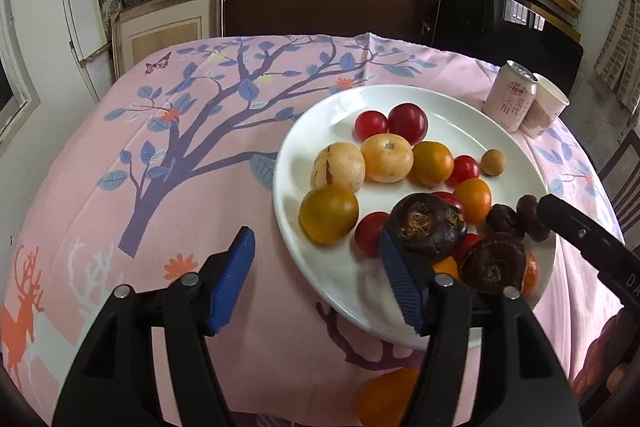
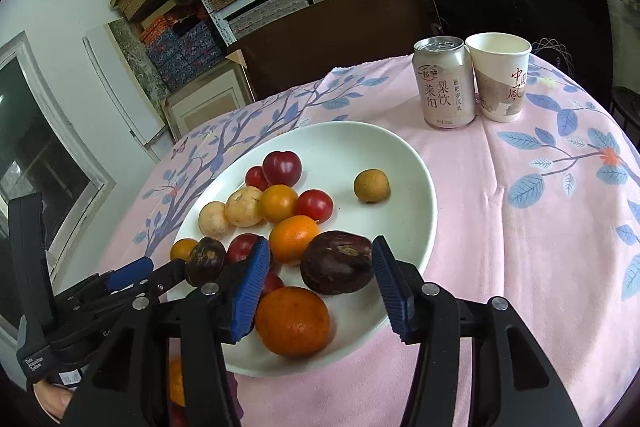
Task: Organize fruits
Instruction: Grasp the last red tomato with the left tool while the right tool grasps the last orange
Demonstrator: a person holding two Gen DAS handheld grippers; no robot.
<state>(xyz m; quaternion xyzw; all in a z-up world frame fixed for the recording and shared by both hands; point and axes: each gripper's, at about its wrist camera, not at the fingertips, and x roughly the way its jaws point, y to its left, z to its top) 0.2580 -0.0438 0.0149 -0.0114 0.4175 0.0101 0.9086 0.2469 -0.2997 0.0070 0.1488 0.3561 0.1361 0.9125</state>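
A pink tablecloth (image 2: 500,187) printed with a blue-leaved tree fills both views. On it, centre of the right wrist view, a white plate (image 2: 384,155) holds the fruits: tangerines, red cherry tomatoes, pale yellow round fruits, a small brown longan (image 2: 371,185) and dark water chestnuts. The right gripper (image 2: 320,287), lower centre, stands half open astride a dark water chestnut (image 2: 338,263), pads not touching it. The left gripper (image 1: 316,279), lower centre of its view, is half open and empty, one pad over the plate's edge. A drink can (image 2: 444,83) and paper cup (image 2: 500,79) stand upper right.
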